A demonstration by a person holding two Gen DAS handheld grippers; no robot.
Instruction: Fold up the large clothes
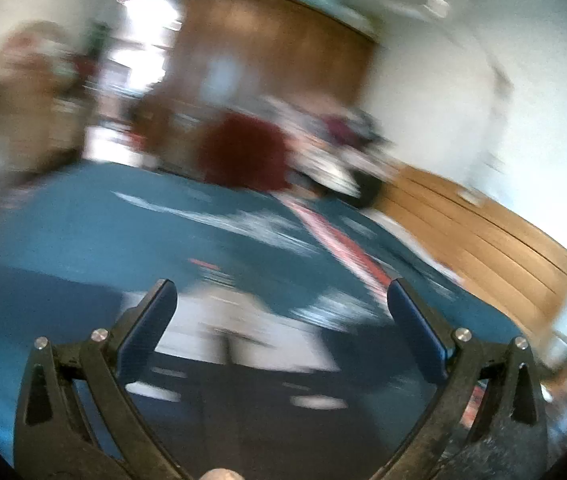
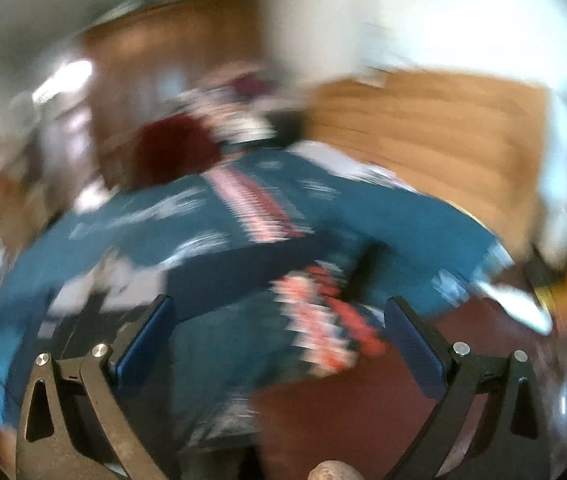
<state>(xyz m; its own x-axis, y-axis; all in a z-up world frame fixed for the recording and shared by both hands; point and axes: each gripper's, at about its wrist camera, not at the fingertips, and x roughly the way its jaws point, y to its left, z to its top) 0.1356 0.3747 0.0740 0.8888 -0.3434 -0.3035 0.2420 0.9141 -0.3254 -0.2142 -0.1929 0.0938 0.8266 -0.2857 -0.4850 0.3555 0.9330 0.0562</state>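
The big teal garment with its red and white stripe lies spread over the bed, heavily blurred in both views. The left hand-held gripper and right hand-held gripper hover just above it, jaws spread wide, holding nothing. I'd say slow down, find 2 matching edges, pinch only 1 layer each, then lift together
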